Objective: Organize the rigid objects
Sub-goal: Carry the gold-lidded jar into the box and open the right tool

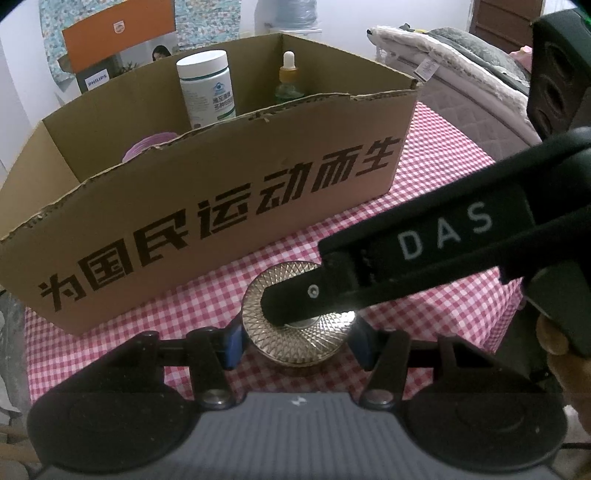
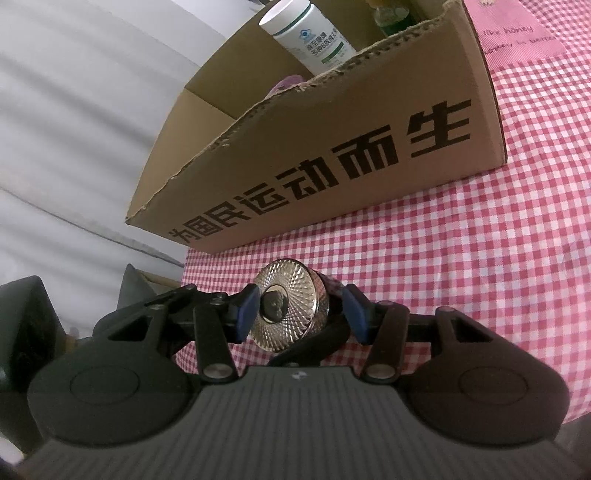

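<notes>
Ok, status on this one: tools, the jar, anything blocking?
Both tools around the jar, grip unclear. Jar outside box. Nothing blocking.

Printed in bold black along the cardboard box (image 1: pixel 221 177) wall beyond the left gripper (image 1: pixel 295 334): "为国民运动而生". "DAS" on the right gripper (image 1: pixel 447 232). "PHILIPS" on the far carton (image 1: pixel 96 79). "like honey" on the pink cloth (image 2: pixel 513 31).

Tall cardboard box (image 1: pixel 221 206) wall blocks ahead, bottle (image 1: pixel 207 88) inside, open checkered tablecloth (image 2: pixel 461 266) rightward
</notes>
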Demonstrator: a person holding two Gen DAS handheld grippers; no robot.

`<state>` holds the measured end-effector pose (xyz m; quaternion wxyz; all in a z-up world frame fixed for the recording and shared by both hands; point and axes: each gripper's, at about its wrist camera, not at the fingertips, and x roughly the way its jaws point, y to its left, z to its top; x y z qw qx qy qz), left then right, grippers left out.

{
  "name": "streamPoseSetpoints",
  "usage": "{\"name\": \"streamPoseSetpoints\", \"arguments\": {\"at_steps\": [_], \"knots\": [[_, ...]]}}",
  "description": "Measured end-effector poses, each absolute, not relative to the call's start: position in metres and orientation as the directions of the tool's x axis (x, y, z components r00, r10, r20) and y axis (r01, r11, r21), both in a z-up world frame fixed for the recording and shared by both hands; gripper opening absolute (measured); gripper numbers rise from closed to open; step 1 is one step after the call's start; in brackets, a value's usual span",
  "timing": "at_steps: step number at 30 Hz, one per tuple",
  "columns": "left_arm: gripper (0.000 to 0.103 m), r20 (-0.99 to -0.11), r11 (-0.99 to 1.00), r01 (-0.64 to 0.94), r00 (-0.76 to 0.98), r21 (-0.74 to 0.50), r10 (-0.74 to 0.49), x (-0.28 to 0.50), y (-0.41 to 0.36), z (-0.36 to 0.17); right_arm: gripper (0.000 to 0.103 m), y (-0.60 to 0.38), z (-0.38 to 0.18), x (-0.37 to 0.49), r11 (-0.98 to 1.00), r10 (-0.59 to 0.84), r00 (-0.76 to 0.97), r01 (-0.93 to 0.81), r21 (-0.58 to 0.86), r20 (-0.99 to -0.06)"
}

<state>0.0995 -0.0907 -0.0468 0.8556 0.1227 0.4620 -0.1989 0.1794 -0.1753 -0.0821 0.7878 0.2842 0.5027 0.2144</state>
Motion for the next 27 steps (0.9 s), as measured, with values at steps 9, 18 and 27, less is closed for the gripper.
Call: {"name": "streamPoseSetpoints", "arguments": {"at_steps": [9,18,27], "knots": [[0.057,-0.829,0.893,0.448,0.512,0.033,-0.226,0.09,-0.092,-0.039,0.05,-0.174,-0.074,0.175,0.75,0.622,0.413,-0.071,0.658,-0.665],[0.057,-0.795,0.9,0.435,0.56,0.04,-0.235,0.08,-0.087,-0.017,0.05,-0.175,-0.051,0.164,0.749,0.626,0.449,-0.121,0.651,-0.637],[0.057,-0.7,0.897,0.436,0.663,0.074,-0.264,0.084,-0.084,0.041,0.051,-0.176,0.011,0.164,0.749,0.632,0.536,-0.234,0.62,-0.56]]}}
